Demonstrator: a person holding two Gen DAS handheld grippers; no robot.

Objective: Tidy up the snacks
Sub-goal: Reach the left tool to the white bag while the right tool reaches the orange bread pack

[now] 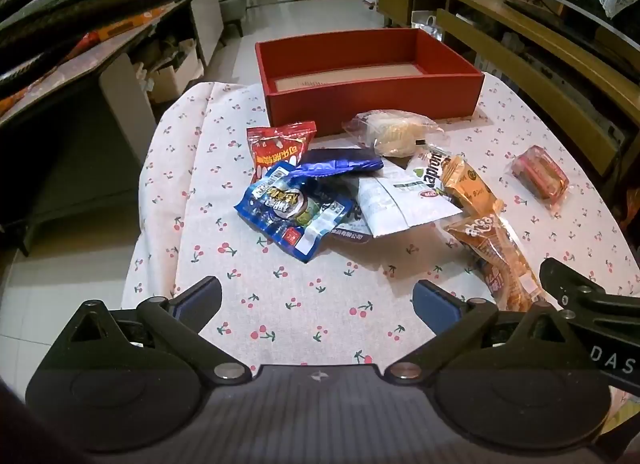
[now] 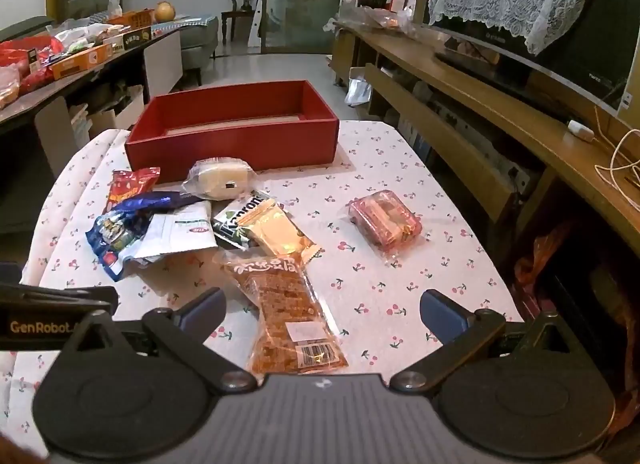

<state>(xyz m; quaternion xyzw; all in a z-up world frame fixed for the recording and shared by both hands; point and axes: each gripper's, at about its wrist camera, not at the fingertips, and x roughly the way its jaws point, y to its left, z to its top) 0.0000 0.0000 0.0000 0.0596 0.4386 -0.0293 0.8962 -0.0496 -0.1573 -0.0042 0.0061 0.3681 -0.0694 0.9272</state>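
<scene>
hovering low over the near edge of the cherry-print tablecloth, the left gripper has its fingers spread wide with nothing between them. right gripper, same story: fingers wide apart, empty, poised above the near end of the long orange cracker pack, which lies flat between the two tips without touching either. just beyond that pack, the gold wafer packet lies partly on a dark green-and-white pouch. left of those, a white packet is tucked under the blue candy bag, and the red snack bag sits behind the blue one. off to the right, well apart from the heap, the pink wrapped cake lies alone on the cloth. further back, the clear-wrapped pale bun rests just in front of the red box, which sits at the far end of the table, open-topped, no snacks visible inside.
</scene>
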